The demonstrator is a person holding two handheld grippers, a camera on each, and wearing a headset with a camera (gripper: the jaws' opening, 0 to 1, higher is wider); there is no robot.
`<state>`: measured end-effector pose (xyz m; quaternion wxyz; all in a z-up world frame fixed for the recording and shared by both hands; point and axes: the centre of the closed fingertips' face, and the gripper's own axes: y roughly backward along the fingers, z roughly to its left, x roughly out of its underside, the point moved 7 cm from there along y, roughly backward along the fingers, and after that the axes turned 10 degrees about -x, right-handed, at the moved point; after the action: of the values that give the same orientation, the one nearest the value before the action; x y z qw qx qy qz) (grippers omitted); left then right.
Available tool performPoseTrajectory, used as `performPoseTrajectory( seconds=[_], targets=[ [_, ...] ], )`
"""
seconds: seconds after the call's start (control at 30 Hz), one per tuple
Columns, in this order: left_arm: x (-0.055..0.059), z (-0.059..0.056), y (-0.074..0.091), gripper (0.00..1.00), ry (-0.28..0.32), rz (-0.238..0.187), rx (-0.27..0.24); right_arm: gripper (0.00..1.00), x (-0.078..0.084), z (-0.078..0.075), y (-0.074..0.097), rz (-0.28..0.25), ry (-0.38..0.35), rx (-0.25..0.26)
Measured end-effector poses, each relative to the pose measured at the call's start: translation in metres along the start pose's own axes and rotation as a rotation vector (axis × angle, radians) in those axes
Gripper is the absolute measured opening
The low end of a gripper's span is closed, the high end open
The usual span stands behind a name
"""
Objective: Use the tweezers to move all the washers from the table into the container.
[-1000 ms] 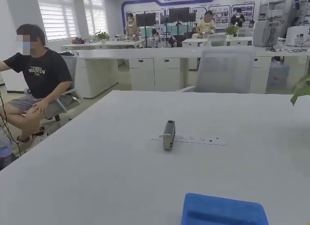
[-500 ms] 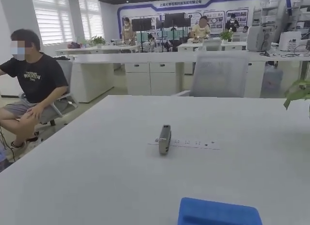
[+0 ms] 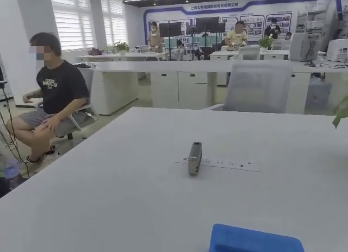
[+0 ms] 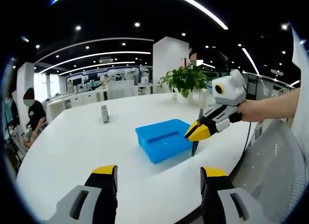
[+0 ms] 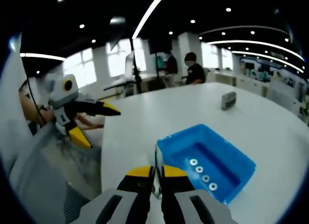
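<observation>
The right hand-held gripper (image 5: 157, 175) is seen with its jaws closed almost together on the tweezers (image 4: 194, 147), which are clamped between the yellow tips and hang point-down just beside the near corner of the blue container (image 5: 215, 156). The left hand-held gripper (image 4: 158, 178) is held wide open with nothing in it, well apart from the container. Four washers (image 5: 199, 169) are seen lying in a row on the floor of the container; whether others are left on the white counter (image 3: 136, 197) cannot be told. The main risk is judged to lie in the grip: the tweezers are thin and smooth and are pinched only at the jaw tips, so they could twist or slide if their point is knocked against the container wall or pressed hard on the counter. A washer, being flat and small, could be flicked away or dropped short of the rim if the tweezers are squeezed unevenly. The container appears to sit near the counter's edge, so it could be nudged toward the edge by a careless sweep of either hand-held gripper, and it is not steadied by the free one. The head view is aimed across the counter toward a small grey device (image 3: 194, 157), with the container at its bottom edge, so aim may be harder to judge
</observation>
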<state>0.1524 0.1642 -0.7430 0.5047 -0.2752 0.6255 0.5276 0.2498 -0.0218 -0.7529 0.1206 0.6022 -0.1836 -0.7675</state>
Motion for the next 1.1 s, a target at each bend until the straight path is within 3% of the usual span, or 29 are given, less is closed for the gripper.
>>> performPoseTrajectory(
  seconds=[0.17, 0.27, 0.43, 0.53, 0.63, 0.73, 1.1],
  targets=[
    [0.000, -0.003, -0.001, 0.68, -0.005, -0.001, 0.031, 0.03, -0.022, -0.004, -0.004, -0.081, -0.031, -0.052],
    [-0.001, -0.003, -0.001, 0.66, -0.002, -0.007, 0.027, 0.03, -0.033, -0.012, -0.007, -0.118, -0.050, -0.058],
    [-0.001, 0.000, 0.000, 0.66, 0.006, -0.017, 0.007, 0.03, -0.051, -0.030, -0.015, -0.197, -0.108, -0.044],
    [-0.001, 0.001, 0.000, 0.66, 0.006, -0.018, 0.002, 0.03, -0.054, -0.045, -0.019, -0.229, -0.162, -0.018],
    [0.000, 0.001, -0.001, 0.66, 0.004, -0.012, 0.003, 0.03, -0.053, -0.058, -0.026, -0.240, -0.198, 0.000],
    [0.000, 0.001, -0.001, 0.66, 0.006, -0.006, 0.005, 0.03, -0.049, -0.068, -0.033, -0.218, -0.210, 0.018],
    [0.001, 0.000, -0.001, 0.63, 0.005, 0.006, 0.008, 0.03, -0.037, -0.082, -0.048, -0.159, -0.218, 0.042]
  ],
)
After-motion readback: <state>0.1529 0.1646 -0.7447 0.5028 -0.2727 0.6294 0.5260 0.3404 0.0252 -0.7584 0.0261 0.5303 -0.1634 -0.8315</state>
